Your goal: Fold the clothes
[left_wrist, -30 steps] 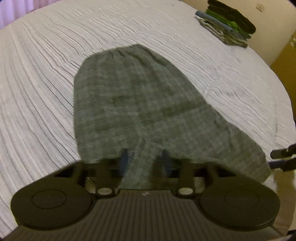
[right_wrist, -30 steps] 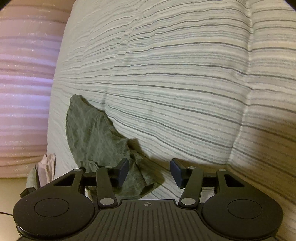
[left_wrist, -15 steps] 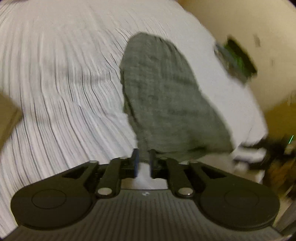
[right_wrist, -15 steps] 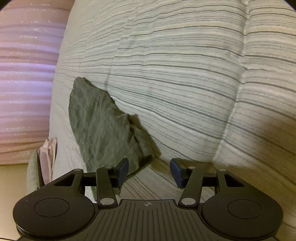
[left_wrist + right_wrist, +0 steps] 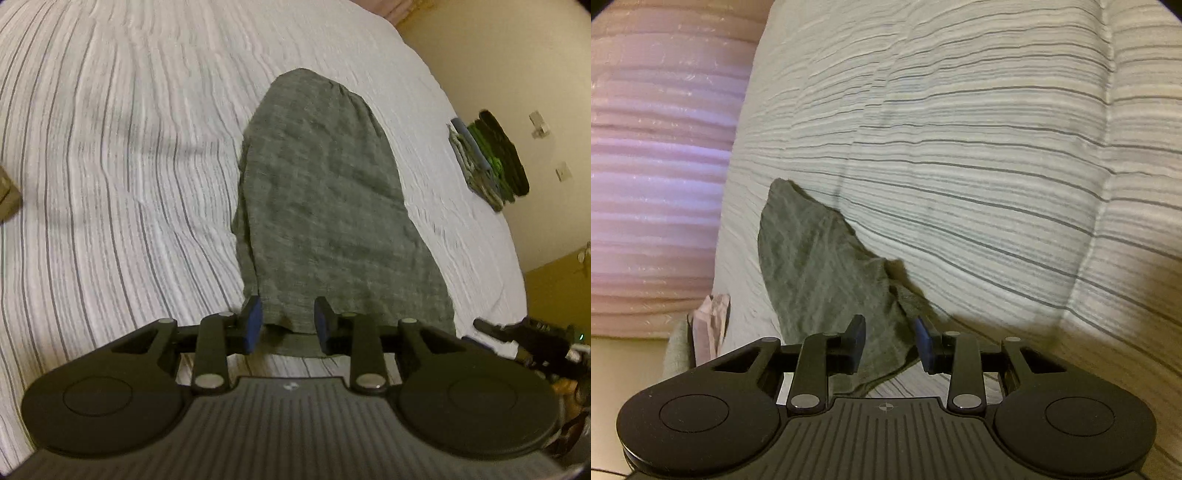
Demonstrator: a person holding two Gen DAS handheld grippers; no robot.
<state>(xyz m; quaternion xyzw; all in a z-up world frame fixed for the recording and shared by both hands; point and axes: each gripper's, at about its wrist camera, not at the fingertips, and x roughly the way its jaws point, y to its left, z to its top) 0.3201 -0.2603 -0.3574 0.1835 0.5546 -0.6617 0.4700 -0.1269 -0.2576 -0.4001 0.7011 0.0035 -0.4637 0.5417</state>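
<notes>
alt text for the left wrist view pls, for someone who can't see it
A grey garment lies flat and folded lengthwise on a white striped bedspread, its near edge between the open jaws of the left gripper. A stack of folded clothes sits at the bed's far right edge, and the tip of the right gripper shows at the right.

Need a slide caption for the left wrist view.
Open left gripper at the near hem of a folded grey garment on a striped bedspread.
</notes>
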